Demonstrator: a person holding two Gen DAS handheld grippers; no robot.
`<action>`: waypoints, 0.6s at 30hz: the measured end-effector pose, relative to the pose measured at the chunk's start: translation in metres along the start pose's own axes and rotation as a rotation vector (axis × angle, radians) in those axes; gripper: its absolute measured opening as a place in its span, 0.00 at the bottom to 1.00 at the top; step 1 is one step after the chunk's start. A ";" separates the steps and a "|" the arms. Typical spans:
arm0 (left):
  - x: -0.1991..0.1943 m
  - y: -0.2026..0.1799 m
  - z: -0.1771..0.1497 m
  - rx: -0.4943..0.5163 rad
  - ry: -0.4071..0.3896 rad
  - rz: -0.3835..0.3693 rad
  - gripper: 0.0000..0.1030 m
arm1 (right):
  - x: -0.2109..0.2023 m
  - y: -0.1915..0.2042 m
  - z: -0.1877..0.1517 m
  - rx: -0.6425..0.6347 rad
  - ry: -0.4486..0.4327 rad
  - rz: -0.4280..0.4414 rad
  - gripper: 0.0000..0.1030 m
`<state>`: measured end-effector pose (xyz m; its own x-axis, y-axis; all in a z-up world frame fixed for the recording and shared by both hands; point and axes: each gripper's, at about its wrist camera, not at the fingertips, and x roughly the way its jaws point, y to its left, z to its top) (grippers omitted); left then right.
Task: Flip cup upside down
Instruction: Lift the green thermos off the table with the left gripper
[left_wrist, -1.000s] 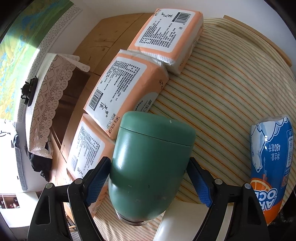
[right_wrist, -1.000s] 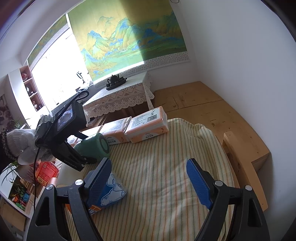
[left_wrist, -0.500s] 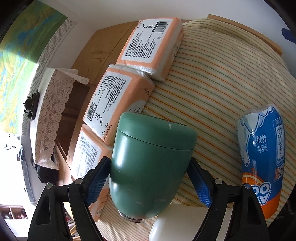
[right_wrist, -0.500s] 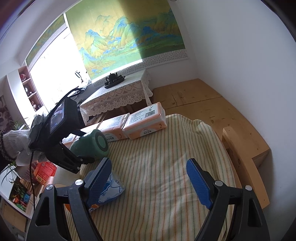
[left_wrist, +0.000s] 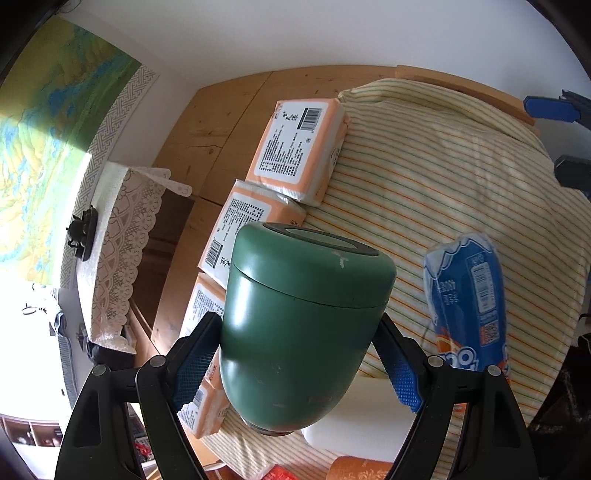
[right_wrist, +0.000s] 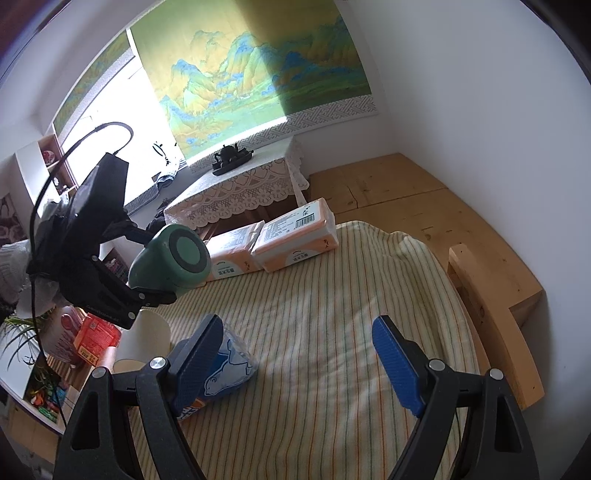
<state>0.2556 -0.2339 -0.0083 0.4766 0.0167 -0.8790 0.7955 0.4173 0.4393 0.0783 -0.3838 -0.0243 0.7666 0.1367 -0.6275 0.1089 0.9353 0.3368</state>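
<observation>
A dark green cup (left_wrist: 303, 332) with a rounded body is held in my left gripper (left_wrist: 295, 358), which is shut on its sides. The cup is lifted above the striped tablecloth (left_wrist: 424, 177) and tilted, its flat grey-ringed end facing away from the camera. In the right wrist view the green cup (right_wrist: 170, 258) hangs in the left gripper over the table's left side, lying near horizontal. My right gripper (right_wrist: 295, 358) is open and empty above the cloth, apart from the cup.
Three orange tissue packs (left_wrist: 303, 147) lie along the table's far edge. A blue snack bag (left_wrist: 469, 295) lies on the cloth, also showing in the right wrist view (right_wrist: 225, 365). A white paper cup (right_wrist: 144, 339) and red packets (right_wrist: 96, 336) stand at the left. A wooden bench (right_wrist: 480, 295) runs on the right.
My left gripper has lifted the green cup higher and tilted it, so its flat end turns toward the far side. My right gripper has stayed open, nearly still.
</observation>
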 end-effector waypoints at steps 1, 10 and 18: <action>-0.009 -0.003 -0.001 0.005 -0.007 0.002 0.83 | -0.001 0.001 -0.002 -0.005 0.000 -0.001 0.77; -0.095 -0.070 -0.036 0.063 -0.046 -0.021 0.83 | -0.019 -0.004 -0.016 0.023 -0.004 -0.003 0.77; -0.097 -0.158 -0.071 0.087 0.013 -0.177 0.83 | -0.045 -0.009 -0.039 0.031 -0.002 -0.015 0.77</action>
<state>0.0573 -0.2372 -0.0056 0.3221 -0.0379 -0.9459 0.8959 0.3350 0.2917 0.0175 -0.3859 -0.0267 0.7658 0.1218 -0.6314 0.1402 0.9267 0.3488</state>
